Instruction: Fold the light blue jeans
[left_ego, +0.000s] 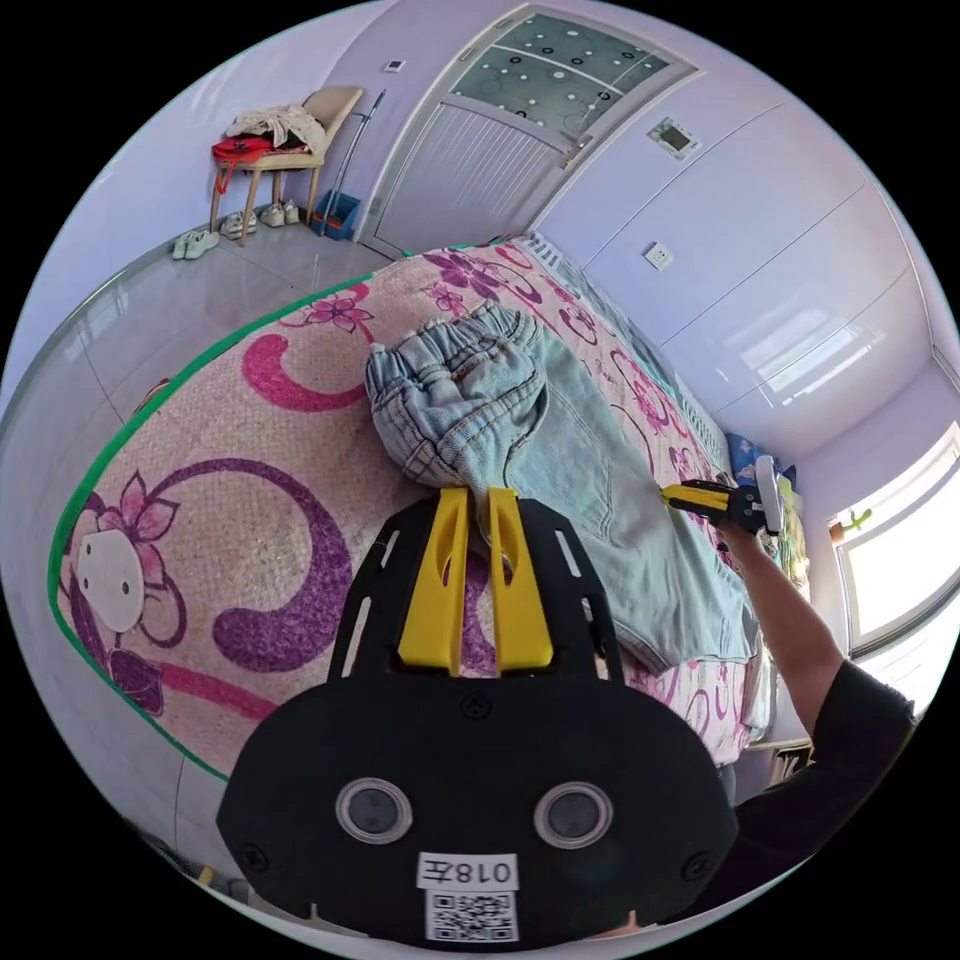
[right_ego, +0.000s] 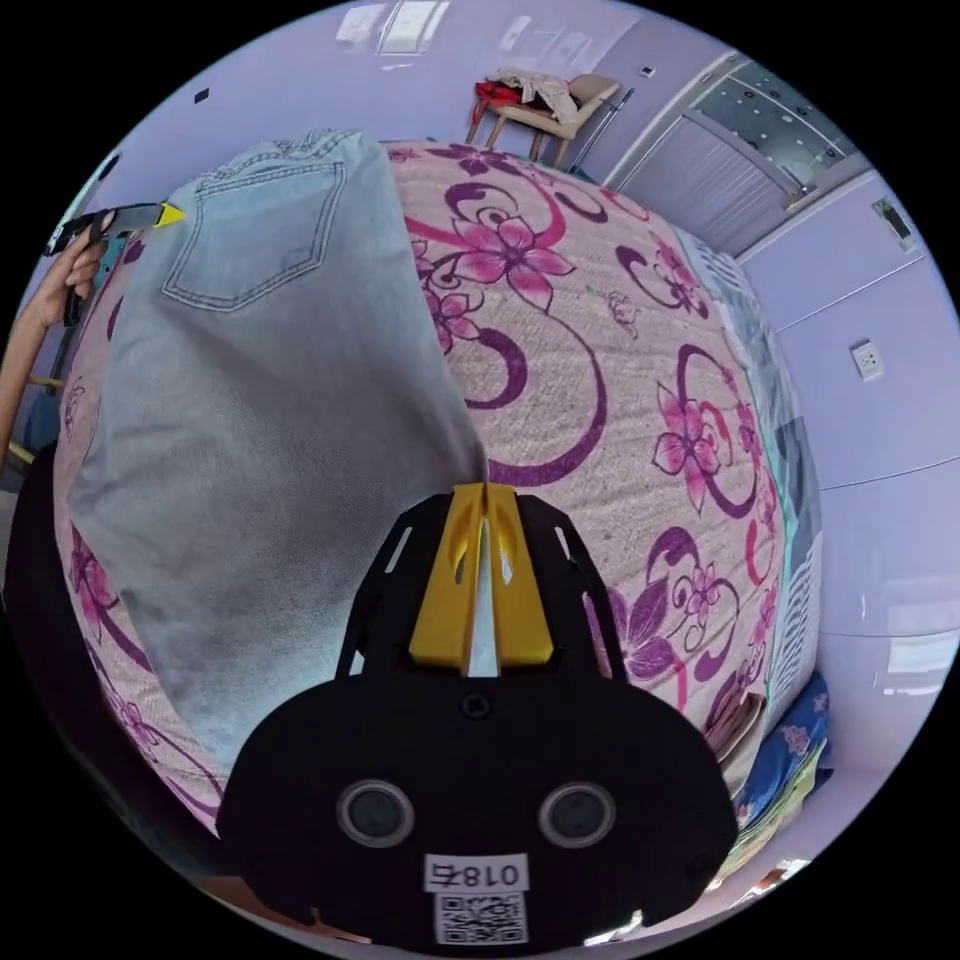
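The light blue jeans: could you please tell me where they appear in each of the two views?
Left gripper view: the light blue jeans lie mid-frame on the floral mat, waistband bunched just above the left tool, which is shut on it.
Right gripper view: the jeans cover the left half, back pocket at upper left; the right tool pinches their edge.
Shared landmark: the chair piled with clothes beside the door.

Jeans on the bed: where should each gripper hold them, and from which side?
The jeans lie flat: pinch edges, coming in level with the bed. As now: left gripper on the bunched elastic waistband, right gripper on the leg edge.
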